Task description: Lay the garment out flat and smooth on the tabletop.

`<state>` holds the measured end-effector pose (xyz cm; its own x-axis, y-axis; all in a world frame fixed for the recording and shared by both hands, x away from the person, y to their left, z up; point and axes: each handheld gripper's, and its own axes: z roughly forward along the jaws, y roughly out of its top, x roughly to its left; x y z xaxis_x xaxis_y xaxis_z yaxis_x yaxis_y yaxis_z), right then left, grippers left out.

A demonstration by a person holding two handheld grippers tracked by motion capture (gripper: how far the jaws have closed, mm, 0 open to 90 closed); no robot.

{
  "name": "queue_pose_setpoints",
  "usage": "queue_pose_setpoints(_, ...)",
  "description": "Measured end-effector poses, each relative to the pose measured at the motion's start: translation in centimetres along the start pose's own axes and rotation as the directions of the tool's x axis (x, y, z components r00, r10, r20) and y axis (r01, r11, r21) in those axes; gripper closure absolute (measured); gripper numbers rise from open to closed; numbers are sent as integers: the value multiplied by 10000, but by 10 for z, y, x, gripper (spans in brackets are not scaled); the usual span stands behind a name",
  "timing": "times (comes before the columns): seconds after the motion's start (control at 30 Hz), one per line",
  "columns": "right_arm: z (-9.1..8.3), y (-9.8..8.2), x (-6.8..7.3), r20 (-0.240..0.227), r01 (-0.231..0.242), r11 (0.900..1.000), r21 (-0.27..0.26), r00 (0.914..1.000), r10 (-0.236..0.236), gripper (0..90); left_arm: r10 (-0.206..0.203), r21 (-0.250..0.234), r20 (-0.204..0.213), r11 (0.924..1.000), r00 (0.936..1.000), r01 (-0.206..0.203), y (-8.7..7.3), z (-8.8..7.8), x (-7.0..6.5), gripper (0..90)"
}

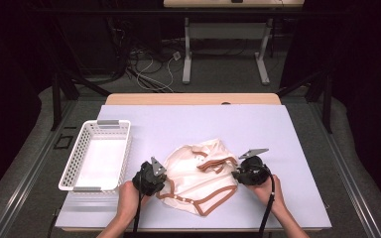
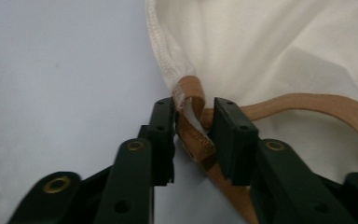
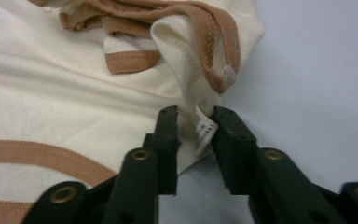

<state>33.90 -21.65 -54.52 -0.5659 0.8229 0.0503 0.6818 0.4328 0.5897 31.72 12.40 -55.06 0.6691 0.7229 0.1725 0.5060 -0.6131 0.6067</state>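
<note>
A cream garment (image 1: 198,173) with tan trim lies crumpled on the pale mat near the front edge. My left gripper (image 1: 161,183) sits at its left edge. In the left gripper view the jaws (image 2: 193,116) stand slightly apart around a folded loop of tan trim (image 2: 191,130), with the cream cloth (image 2: 261,46) beyond. My right gripper (image 1: 236,174) is at the garment's right edge. In the right gripper view its jaws (image 3: 196,121) are parted around a white care label (image 3: 204,130) and a fold of cloth (image 3: 51,93), with a gap at the pads.
A white slotted basket (image 1: 74,163) stands empty at the left of the mat (image 1: 203,124). The wooden table edge (image 1: 193,98) runs along the back. Beyond it are cables and a desk frame on the floor.
</note>
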Motion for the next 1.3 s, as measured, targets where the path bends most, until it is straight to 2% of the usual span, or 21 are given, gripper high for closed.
queue_pose_setpoints(0.03, -1, 0, 0, -74, 31, 10000, 86, 10000, -30, 818, 126, -62, 144, 9999, 9998, -126, -1, 0, -1, 784)
queue_pose_setpoints(0.07, 2, 0, 2, -240, -83, 9996, -268, 9997, 76, 838, 241, -118, 297, 9996, 9993, -238, -1, 0, -1, 812)
queue_pose_setpoints(0.13, -1, 2, 2, -48, 272, 9996, 85, 9996, -271, 871, 251, -117, 521, 9996, 9983, -246, -1, -2, 0, 840)
queue_pose_setpoints(0.2, 1, 1, 2, -17, 325, 9984, -458, 9995, -326, 876, 190, -203, 611, 9996, 9980, -178, -2, -3, 0, 852)
queue_pose_setpoints(0.3, -2, 2, -1, 369, 548, 9983, -220, 9979, -540, 881, 189, -228, 690, 9996, 9974, -173, -3, -6, -1, 854)
queue_pose_setpoints(0.37, -1, 1, -3, 689, 621, 9963, -598, 9959, -580, 891, 163, -227, 734, 9996, 9972, -147, -4, -10, -1, 854)
queue_pose_setpoints(0.4, -3, 2, -3, 984, 588, 9975, -390, 9936, -547, 891, 31, -280, 851, 9996, 9964, -7, -5, -11, -2, 854)
queue_pose_setpoints(0.43, -2, 2, -5, 1026, 599, 9961, -649, 9933, -531, 891, 46, -261, 896, 9997, 9960, -23, -5, -13, -3, 854)
queue_pose_setpoints(0.5, -4, 3, -8, 1152, 472, 9980, -416, 9924, -422, 889, 111, -297, 823, 9995, 9965, -87, -8, -16, -6, 851)
queue_pose_setpoints(0.53, -5, 3, -10, 1085, 463, 9981, -404, 9932, -417, 883, 242, -249, 694, 9994, 9973, -226, -9, -17, -7, 846)
queue_pose_setpoints(0.63, -3, 2, -9, 606, 360, 9975, -600, 9976, -324, 815, 205, -317, 596, 9993, 9980, -186, -11, -16, -7, 821)
queue_pose_setpoints(0.7, -4, 3, -7, 258, 143, 9989, -450, 9996, -131, 692, 182, -289, 611, 9994, 9980, -165, -10, -16, -5, 788)
queue_pose_setpoints(0.77, -2, 3, -3, -107, -171, 9996, -223, 9998, 168, 622, 50, -291, 646, 9996, 9979, -31, -10, -13, -4, 722)
queue_pose_setpoints(0.8, 0, 3, -2, -80, -156, 9998, -136, 9998, 155, 596, 94, -273, 755, 9996, 9971, -73, -10, -12, -2, 675)
queue_pose_setpoints(0.9, 3, 5, 2, -58, -90, 9999, -76, 9999, 90, 646, 33, -367, 992, 9993, 9951, 3, -11, -7, -1, 629)
queue_pose_setpoints(0.97, 6, 5, 4, -21, 58, 9993, -361, 10000, -59, 698, 164, -408, 1070, 9991, 9941, -121, -10, -6, -1, 675)
queue_pose_setpoints(1.0, 4, 6, 4, 100, 250, 9997, 11, 9996, -250, 735, 223, -419, 1101, 9990, 9937, -178, -10, -6, -1, 703)
queue_pose_setpoints(1.03, 6, 6, 4, 279, 330, 9993, -180, 9991, -325, 782, 216, -386, 1182, 9991, 9927, -172, -11, -7, -1, 732)
queue_pose_setpoints(1.13, 5, 5, 4, 354, 163, 9997, -186, 9993, -156, 863, 194, -427, 1482, 9990, 9888, -132, -12, -7, 2, 798)
queue_pose_setpoints(1.23, 5, 5, 4, 385, 315, 9992, -235, 9988, -306, 892, -66, -479, 1760, 9987, 9844, 153, -13, -8, 6, 829)
queue_pose_setpoints(1.3, 4, 5, 4, 516, 390, 9989, -250, 9980, -377, 900, -73, -527, 1705, 9985, 9853, 165, -13, -9, 6, 836)
